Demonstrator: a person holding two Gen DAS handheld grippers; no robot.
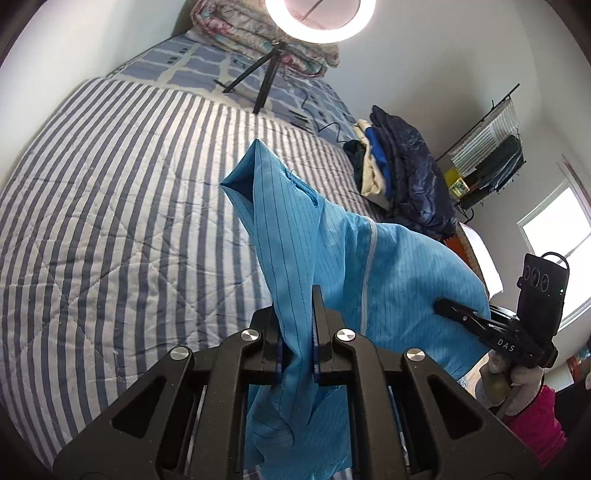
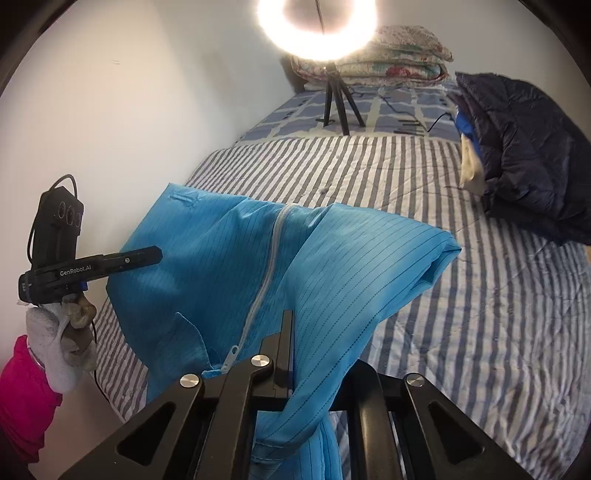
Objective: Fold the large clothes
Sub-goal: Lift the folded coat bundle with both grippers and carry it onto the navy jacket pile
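With both the left tongs (image 1: 295, 354) and the right tongs (image 2: 286, 354) clamped tight on the blue jacket (image 2: 295, 258) hanging above the striped bed (image 2: 480, 332), keep both grips level and the cloth taut before spreading it flat.

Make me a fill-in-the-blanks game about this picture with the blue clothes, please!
1. Both grippers are pinching a garment whose color is ____.
2. The bedspread has a pattern of ____.
3. A ring light stands on a black ____ on the bed.
4. The dark puffy jacket lies on top of a ____ of clothes.

Missing words: blue; stripes; tripod; pile
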